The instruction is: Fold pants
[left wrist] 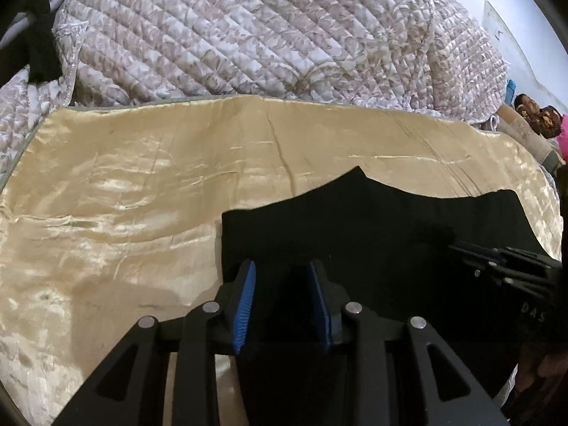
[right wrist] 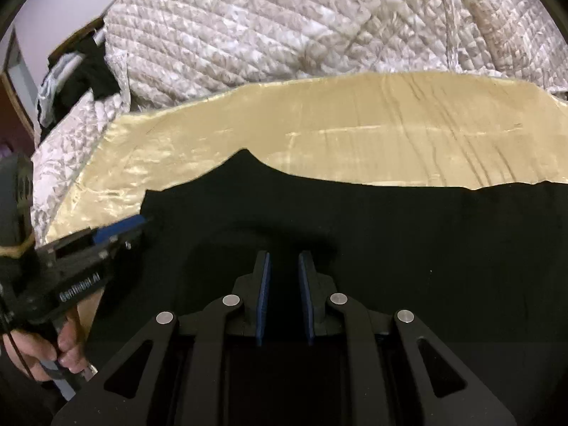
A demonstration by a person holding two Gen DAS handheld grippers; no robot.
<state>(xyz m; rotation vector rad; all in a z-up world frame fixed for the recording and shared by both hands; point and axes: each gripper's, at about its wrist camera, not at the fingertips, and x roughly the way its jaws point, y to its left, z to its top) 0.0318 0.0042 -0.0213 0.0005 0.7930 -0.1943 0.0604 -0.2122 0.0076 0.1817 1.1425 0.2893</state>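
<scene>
**A:** On the gold sheet (left wrist: pixel 124 184) the pants (left wrist: pixel 372 220) lie flat, black, taking up the near right part. Their far edge runs across with one little peak poking up toward the quilt (left wrist: pixel 248 35). Anyone else reading it that way?

**B:** Yep. From the right wrist view the pants (right wrist: pixel 390 230) fill the whole near half, left edge ending just past the left claw (right wrist: pixel 143 219). Bare sheet (right wrist: pixel 390 117) is beyond them, then the quilt (right wrist: pixel 284 17) heaped up at the far side.

**A:** Left claw (left wrist: pixel 282 266): fingers apart, blue pads (left wrist: pixel 246 301) facing each other, black cloth under and between them. Can't tell if it's touching the fabric or just above it. Open either way.

**B:** Right claw (right wrist: pixel 284 257) is the same deal, a gap between its pads (right wrist: pixel 264 284), over the middle of the pants, not pinching anything that I can see. Dark shadow just beyond the tips.

**A:** In the left view the right claw (left wrist: pixel 458 248) comes in from the right edge, low over the pants.

**B:** And the left hand (right wrist: pixel 53 351) shows at the near left, wrapped around its handle. Some dark clothes (right wrist: pixel 92 71) are piled far left beside the quilt, and a bit of colourful stuff (left wrist: pixel 539 120) sits at the far right, too small to make out.
</scene>
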